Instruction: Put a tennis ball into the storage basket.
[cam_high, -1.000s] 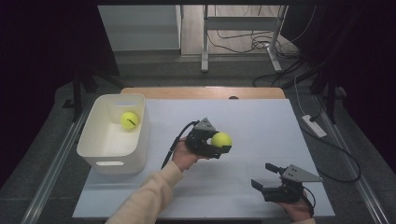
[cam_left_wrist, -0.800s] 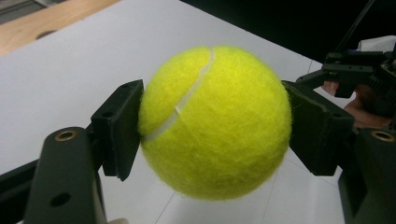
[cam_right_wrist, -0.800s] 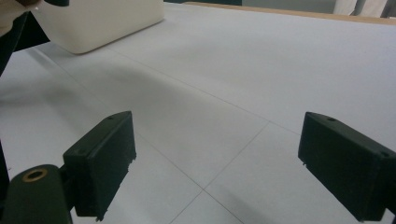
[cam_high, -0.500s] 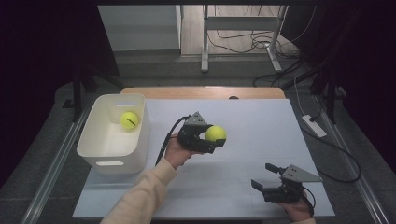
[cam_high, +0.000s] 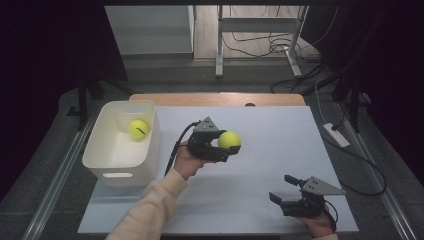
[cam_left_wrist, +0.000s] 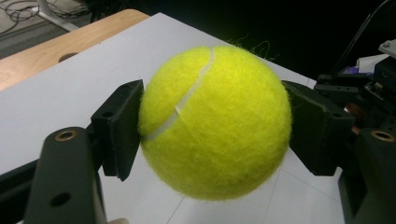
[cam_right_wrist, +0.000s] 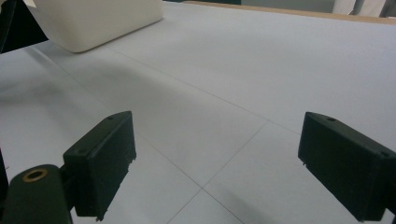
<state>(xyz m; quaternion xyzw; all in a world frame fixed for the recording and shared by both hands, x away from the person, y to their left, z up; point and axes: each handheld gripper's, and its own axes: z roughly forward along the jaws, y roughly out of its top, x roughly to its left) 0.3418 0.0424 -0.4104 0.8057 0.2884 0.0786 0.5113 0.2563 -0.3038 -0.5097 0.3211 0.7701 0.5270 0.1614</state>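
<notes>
Writing none legible | left tool (cam_high: 226, 148) clamps tennis ball (cam_high: 229, 140)

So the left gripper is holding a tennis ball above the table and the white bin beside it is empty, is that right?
Not quite. The white bin is not empty: the high view shows a second tennis ball lying inside it. The rest holds: the left gripper is shut on a tennis ball above the table.

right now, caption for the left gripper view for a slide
Left gripper clamps a yellow tennis ball above the white table.
</notes>
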